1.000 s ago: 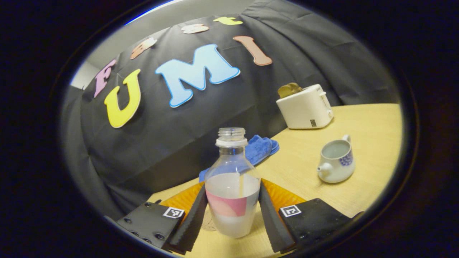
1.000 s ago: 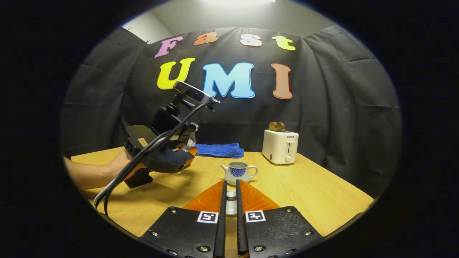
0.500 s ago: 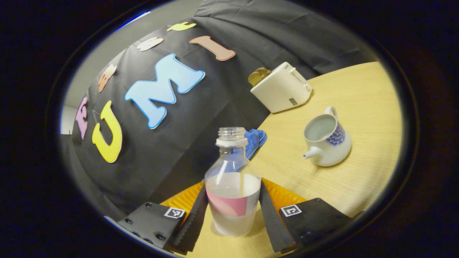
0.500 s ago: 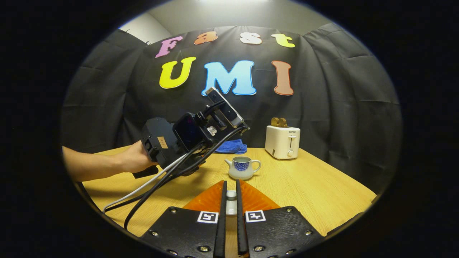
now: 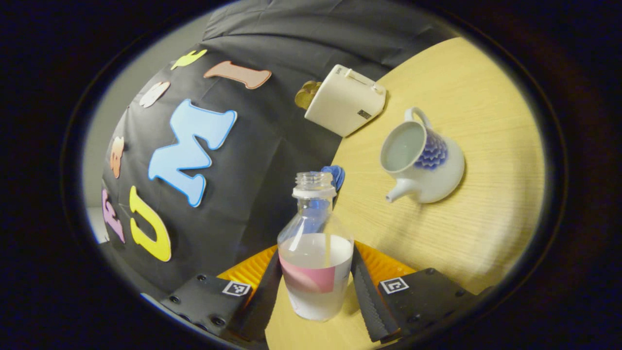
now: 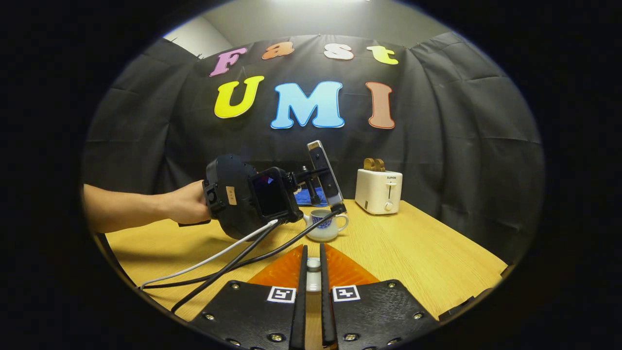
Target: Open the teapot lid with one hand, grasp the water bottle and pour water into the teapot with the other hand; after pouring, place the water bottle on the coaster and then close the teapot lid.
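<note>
My left gripper [image 5: 316, 256] is shut on a clear uncapped water bottle [image 5: 315, 287], part full, with a pink label. The bottle hangs above the table, rolled to one side, its mouth left of the teapot's spout. The white teapot [image 5: 427, 165] with a blue pattern stands lidless, water showing inside. In the right gripper view a hand [image 6: 187, 206] holds the left gripper [image 6: 248, 197] just left of the teapot [image 6: 324, 228]. My right gripper [image 6: 313, 249] is shut on the small white teapot lid [image 6: 313, 266], held low in front of the teapot.
A white toaster [image 5: 345, 99] with bread in it stands at the back of the wooden table [image 5: 486, 121], also seen as toaster [image 6: 378, 191]. A blue cloth [image 5: 335, 175] lies by the wall. Cables [image 6: 228, 257] trail from the left gripper over the table.
The left gripper has carried the bottle up and toward the teapot, rolling it over; the teapot now looks larger and closer. The right gripper has held still with the lid.
</note>
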Motion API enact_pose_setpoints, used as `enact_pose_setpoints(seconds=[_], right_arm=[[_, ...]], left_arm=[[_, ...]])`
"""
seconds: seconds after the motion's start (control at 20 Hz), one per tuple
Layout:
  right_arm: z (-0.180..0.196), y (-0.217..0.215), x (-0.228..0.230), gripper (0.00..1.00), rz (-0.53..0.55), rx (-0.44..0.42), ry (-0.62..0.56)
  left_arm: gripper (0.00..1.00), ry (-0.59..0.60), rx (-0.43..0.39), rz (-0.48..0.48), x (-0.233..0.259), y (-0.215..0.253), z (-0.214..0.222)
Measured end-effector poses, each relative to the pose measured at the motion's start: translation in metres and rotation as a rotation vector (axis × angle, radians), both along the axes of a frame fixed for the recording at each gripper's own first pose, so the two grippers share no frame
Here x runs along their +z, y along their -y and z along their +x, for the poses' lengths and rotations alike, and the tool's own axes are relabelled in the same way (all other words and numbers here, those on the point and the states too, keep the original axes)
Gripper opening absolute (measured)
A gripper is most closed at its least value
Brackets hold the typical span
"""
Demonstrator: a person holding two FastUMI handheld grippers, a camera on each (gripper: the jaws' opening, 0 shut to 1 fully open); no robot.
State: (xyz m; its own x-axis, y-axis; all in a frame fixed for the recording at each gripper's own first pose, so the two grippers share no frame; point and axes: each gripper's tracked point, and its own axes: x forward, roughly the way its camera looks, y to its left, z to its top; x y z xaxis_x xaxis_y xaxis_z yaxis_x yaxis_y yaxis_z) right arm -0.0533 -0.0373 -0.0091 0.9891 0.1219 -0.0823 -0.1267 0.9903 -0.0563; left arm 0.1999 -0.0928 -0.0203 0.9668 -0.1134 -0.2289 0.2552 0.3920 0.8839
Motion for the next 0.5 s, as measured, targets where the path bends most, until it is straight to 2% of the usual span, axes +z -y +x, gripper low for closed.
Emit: enact_pose_setpoints(seconds=[0.3, 0.5], right_arm=[[-0.003, 0.003, -0.003, 0.13, 0.009, 0.000, -0.012], [-0.002, 0.005, -0.004, 0.13, 0.014, -0.003, -0.016]], left_arm=[[0.88, 0.012, -0.033, 0.141, -0.001, 0.013, 0.001], [0.88, -0.025, -0.063, 0.196, -0.010, 0.021, 0.001]])
